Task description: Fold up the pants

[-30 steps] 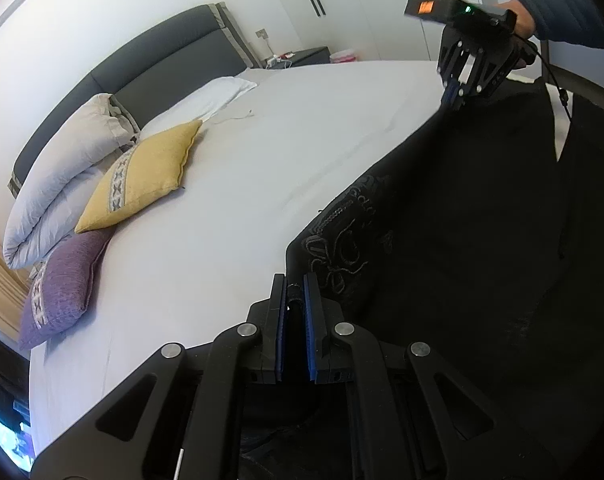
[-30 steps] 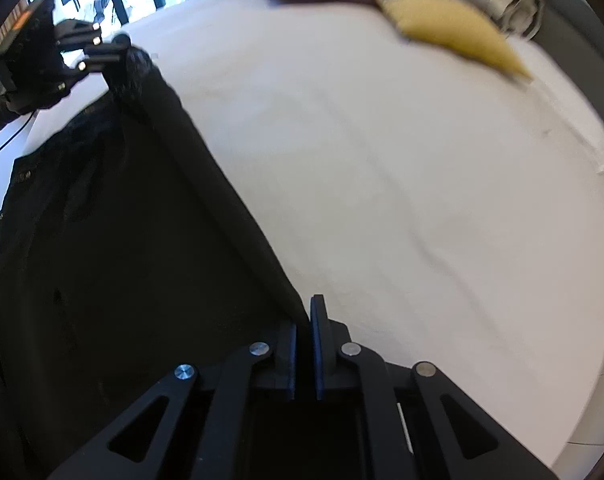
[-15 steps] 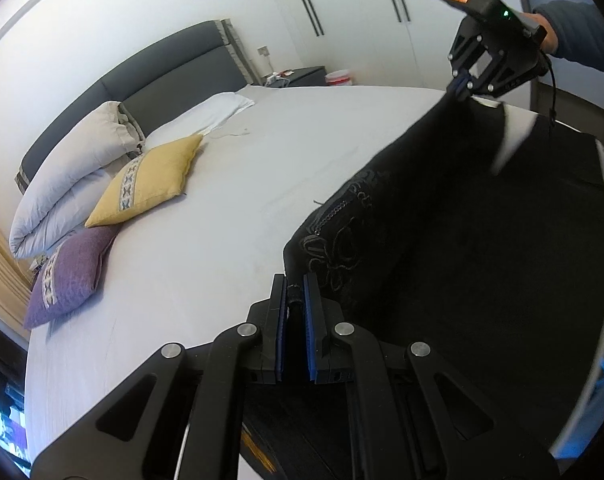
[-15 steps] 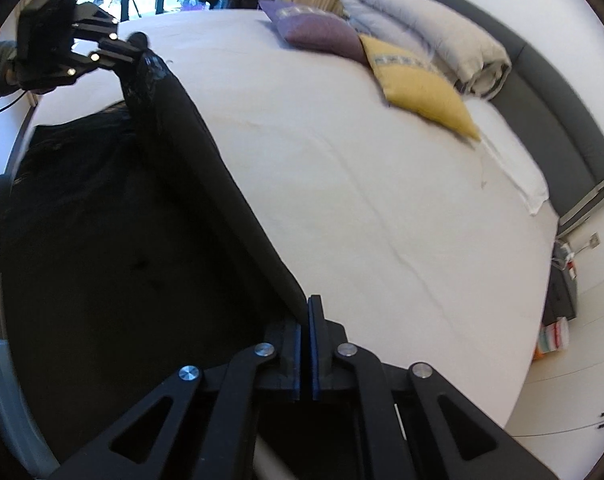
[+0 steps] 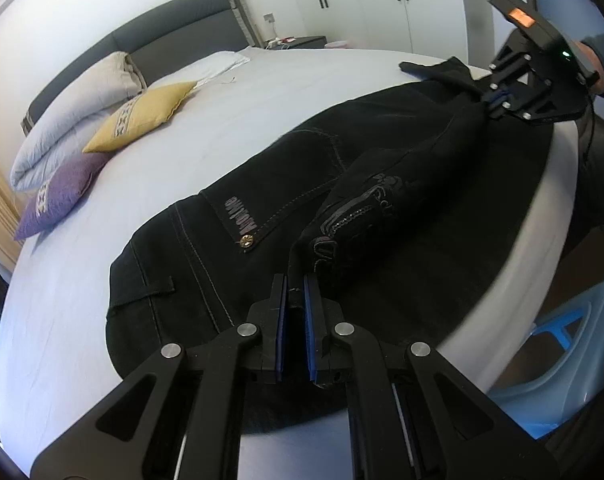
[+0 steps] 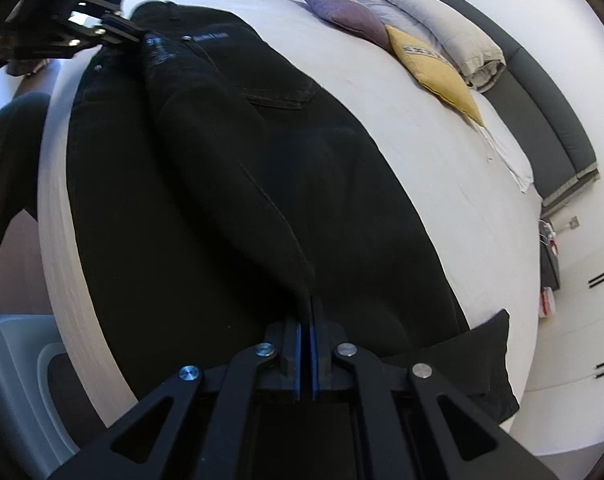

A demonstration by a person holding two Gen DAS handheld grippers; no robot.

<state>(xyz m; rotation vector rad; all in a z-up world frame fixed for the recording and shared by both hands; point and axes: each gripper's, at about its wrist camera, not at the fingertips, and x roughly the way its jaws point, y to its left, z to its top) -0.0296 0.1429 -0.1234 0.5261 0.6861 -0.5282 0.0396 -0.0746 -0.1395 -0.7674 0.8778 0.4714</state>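
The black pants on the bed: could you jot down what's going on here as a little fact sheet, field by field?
garment: black pants, spread on the white bed near its edge
left gripper: shut on a raised fold of the pants at the waist end
right gripper: shut on the same fold at the far end
fold: one layer lifted in a ridge between the two grippers, over the flat layer
pillows: yellow cushion, purple cushion, grey pillow by the headboard
fold status: not yet laid flat
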